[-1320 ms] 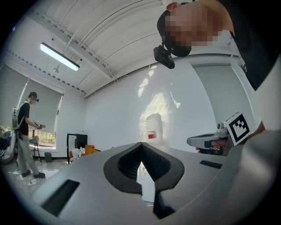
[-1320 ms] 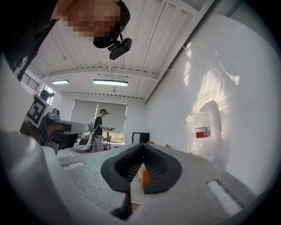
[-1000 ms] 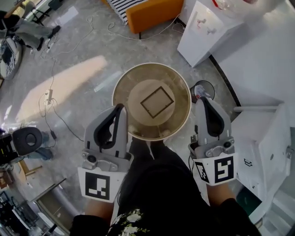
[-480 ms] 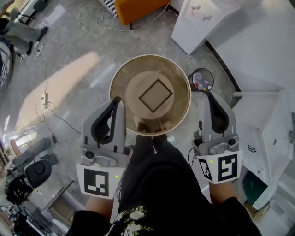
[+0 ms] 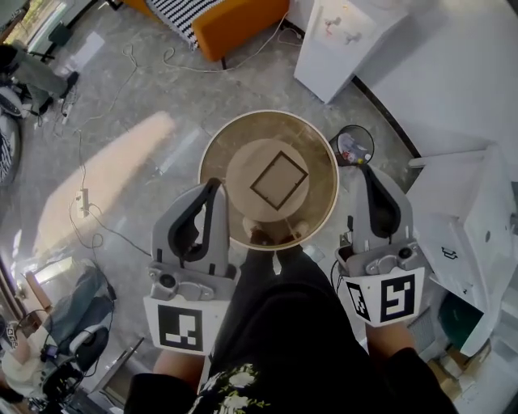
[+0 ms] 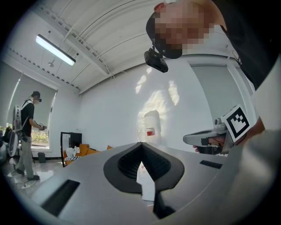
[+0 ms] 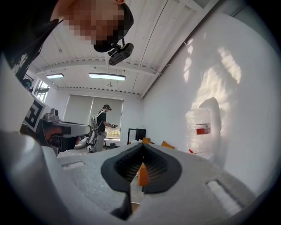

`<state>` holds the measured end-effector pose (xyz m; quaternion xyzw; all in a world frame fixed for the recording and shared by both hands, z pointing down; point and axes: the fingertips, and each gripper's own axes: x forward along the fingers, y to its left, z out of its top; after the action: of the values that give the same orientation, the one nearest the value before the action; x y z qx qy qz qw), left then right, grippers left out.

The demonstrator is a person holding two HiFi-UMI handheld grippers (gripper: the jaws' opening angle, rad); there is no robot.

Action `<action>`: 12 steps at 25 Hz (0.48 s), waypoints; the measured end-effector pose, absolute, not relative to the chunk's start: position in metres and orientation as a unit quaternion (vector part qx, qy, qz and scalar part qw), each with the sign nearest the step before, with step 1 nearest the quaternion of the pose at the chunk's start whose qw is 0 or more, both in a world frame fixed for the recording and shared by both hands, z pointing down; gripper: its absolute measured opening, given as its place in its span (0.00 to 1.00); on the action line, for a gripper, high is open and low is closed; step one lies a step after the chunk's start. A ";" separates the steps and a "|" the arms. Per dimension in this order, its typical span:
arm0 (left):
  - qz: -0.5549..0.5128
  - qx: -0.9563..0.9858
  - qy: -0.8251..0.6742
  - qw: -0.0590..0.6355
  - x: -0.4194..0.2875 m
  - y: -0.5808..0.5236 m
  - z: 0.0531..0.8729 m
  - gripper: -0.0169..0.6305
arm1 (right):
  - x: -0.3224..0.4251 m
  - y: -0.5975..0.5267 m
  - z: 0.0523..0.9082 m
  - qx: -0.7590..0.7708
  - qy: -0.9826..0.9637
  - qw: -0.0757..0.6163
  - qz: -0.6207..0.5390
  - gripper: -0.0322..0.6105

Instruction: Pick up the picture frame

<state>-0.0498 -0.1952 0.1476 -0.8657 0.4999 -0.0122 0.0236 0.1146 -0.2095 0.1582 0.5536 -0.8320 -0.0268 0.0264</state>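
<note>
Neither pair of fingers had opened since the earlier frames, and both grippers had only drifted slightly beside the table while the room slid a little across the head view. The left gripper (image 6: 141, 145) showed its fingers (image 6: 125, 169) pressed together tip to tip in its own view, gripping nothing. The right gripper (image 7: 142, 146) looked the same, fingers (image 7: 162, 169) closed on each other with no object held between them. Both grippers pointed level, away from the person, and touched nothing.

In the head view the left gripper's closed tips overlapped the 9 o'clock rim of the round tabletop (image 5: 222, 141). The right gripper's tips stood just outside its 3 o'clock rim. The picture frame (image 5: 279, 179), dark, square and turned corner-up like a diamond, lay flat near the middle of the tabletop. It sat between the two grippers and apart from both.

A small black bin (image 5: 354, 149) stood on the floor (image 5: 121, 154) at 2 o'clock from the tabletop, just ahead of the right gripper's tips. Farther out, a white cabinet (image 5: 340, 36) stood at 1 o'clock and an orange sofa (image 5: 243, 20) at 12 o'clock. Loose cables (image 5: 89, 202) trailed over the floor at 9 o'clock. Each gripper view caught the other gripper off to one side, with a standing person (image 7: 103, 127) in the distance.
</note>
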 end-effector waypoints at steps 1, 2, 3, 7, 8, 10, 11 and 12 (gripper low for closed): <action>-0.011 -0.866 0.499 0.026 -0.053 -0.196 0.147 0.04 | 0.110 -0.210 0.157 0.556 -0.830 0.026 -0.029 0.05; -0.009 -0.867 0.497 0.030 -0.055 -0.197 0.146 0.04 | 0.107 -0.211 0.155 0.558 -0.829 0.026 -0.031 0.05; -0.007 -0.868 0.495 0.034 -0.056 -0.198 0.145 0.04 | 0.106 -0.212 0.154 0.561 -0.827 0.025 -0.033 0.05; -0.003 -0.872 0.488 0.031 -0.053 -0.204 0.149 0.04 | 0.105 -0.214 0.152 0.567 -0.822 0.029 -0.041 0.05; -0.002 -0.873 0.488 0.028 -0.052 -0.206 0.150 0.04 | 0.106 -0.214 0.154 0.565 -0.823 0.032 -0.042 0.05; 0.001 -0.870 0.492 0.030 -0.049 -0.210 0.150 0.04 | 0.109 -0.219 0.159 0.560 -0.827 0.033 -0.039 0.05; 0.002 -0.868 0.496 0.031 -0.047 -0.214 0.150 0.04 | 0.112 -0.223 0.162 0.557 -0.829 0.032 -0.037 0.05; 0.003 -0.865 0.501 0.030 -0.044 -0.217 0.151 0.04 | 0.114 -0.227 0.163 0.553 -0.832 0.030 -0.036 0.05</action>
<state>-0.0445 -0.2167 0.1507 -0.8651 0.5007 0.0034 0.0303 0.1143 -0.2272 0.1632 0.5534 -0.8316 -0.0358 0.0301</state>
